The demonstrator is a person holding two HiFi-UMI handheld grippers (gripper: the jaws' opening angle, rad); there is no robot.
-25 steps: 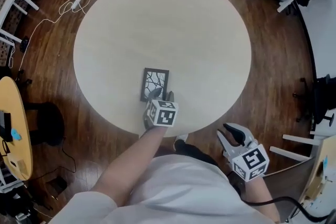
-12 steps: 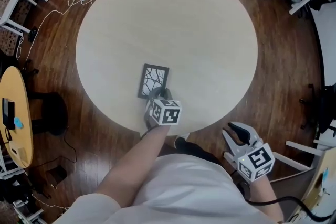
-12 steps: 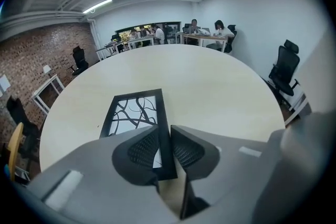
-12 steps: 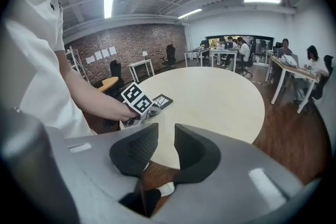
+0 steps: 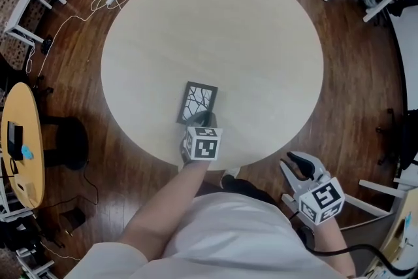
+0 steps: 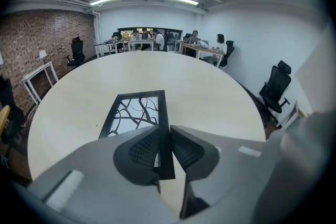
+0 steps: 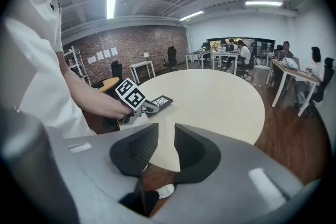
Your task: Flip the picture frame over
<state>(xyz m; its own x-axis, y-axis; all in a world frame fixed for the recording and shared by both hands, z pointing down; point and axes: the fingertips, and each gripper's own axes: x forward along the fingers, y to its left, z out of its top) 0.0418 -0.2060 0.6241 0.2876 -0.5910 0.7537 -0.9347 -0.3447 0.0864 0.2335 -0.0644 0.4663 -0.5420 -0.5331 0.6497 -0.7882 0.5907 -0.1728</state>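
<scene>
The picture frame is seen lying on the round, pale tabletop, close to the rim nearest the person and a little left of the middle. It is black-rimmed, and its printed side – dark branching lines on white – is turned upward. One short end is pointed toward the person, and the frame is set slightly askew to the rim.

The left tongs are reached in over the near rim and angled downward onto the frame's near end. In the left gripper view their jaws have just been closing and are now clamped on the frame: its right-hand black rail is pinched between the two ribbed pads, with no gap left on either side. Whether the gripped end is raised off the tabletop cannot be told.

The right tongs are held well apart from the frame, off the tabletop at the person's right, above the dark wooden floor. Their jaws are parted – a clear gap is seen between the pads, and nothing is held in it.
</scene>
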